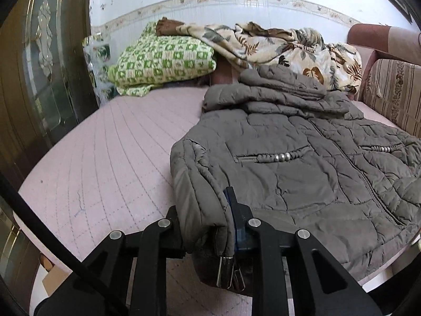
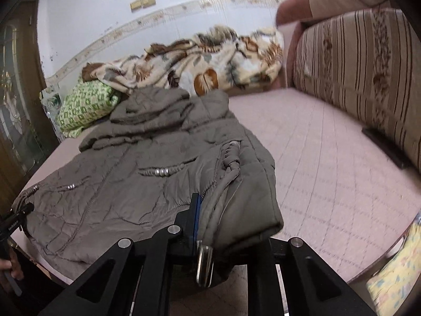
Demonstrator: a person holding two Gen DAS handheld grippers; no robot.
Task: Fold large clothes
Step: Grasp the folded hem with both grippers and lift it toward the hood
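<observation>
A grey-brown quilted jacket (image 1: 302, 173) lies front up on the pink quilted bed (image 1: 105, 144), its hood toward the wall. My left gripper (image 1: 205, 210) is shut on the jacket's near left hem corner, which bunches up between its fingers, and a metal zipper pull (image 1: 226, 271) hangs below. In the right wrist view the same jacket (image 2: 136, 173) fills the left half. My right gripper (image 2: 223, 218) is shut on its near right hem corner, with a blue pad (image 2: 196, 216) showing against the fabric. The left gripper (image 2: 15, 221) shows at the far left edge.
A green checked quilt (image 1: 163, 60) and a floral blanket (image 1: 276, 44) are piled at the head of the bed by the wall. A striped sofa back (image 2: 363, 73) runs along the right. A wooden door (image 1: 39, 79) stands left. A yellow patterned cushion (image 2: 394, 271) lies near right.
</observation>
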